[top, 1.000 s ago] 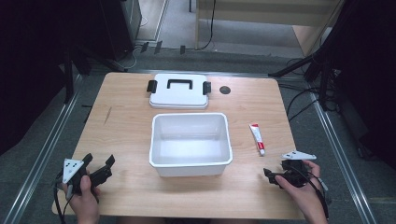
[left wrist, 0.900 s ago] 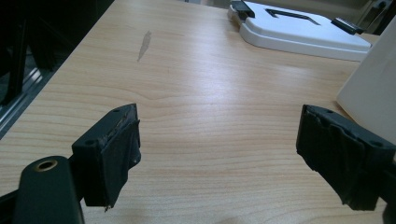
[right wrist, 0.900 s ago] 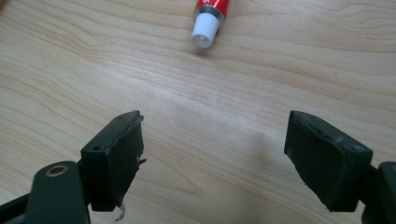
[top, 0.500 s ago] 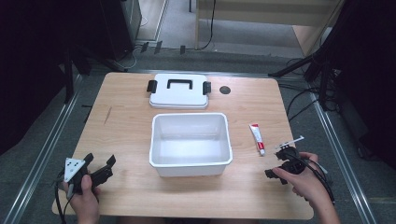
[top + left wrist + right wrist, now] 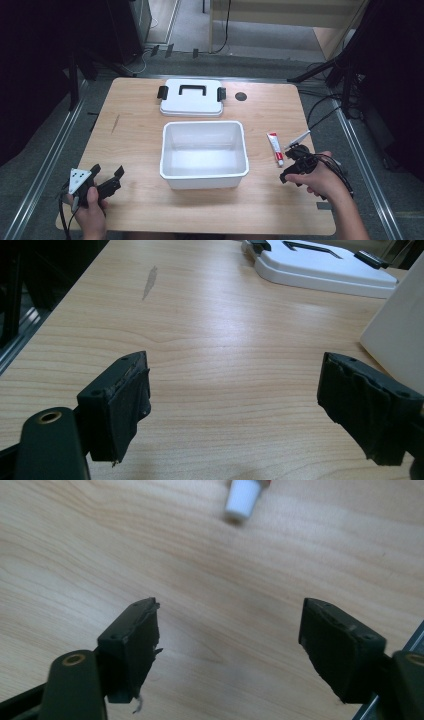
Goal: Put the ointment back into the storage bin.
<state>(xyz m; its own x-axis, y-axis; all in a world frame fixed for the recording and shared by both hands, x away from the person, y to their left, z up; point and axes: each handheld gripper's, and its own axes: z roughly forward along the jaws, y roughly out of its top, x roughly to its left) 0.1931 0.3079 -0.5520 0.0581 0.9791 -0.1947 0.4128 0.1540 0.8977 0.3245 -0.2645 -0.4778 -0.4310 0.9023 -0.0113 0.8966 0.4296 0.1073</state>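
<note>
Right hand-held gripper (image 5: 295, 167), at lower right, hangs wide open and empty just below the small tube (image 5: 274, 146), probably lining up a grab. Left hand-held gripper (image 5: 106, 181) waits open and empty at lower left. White bin (image 5: 204, 174) sits mid-desk (image 5: 135, 135), lid (image 5: 191, 97) behind it.

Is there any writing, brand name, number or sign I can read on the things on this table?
None can be read.
Tube: red and white with some print on it, too small and blurred to read.
Lid: plain white, black handle and clips, no writing seen.
Bin: plain white, no label seen.
Grey plate on the left gripper: dark dots, no letters.
</note>
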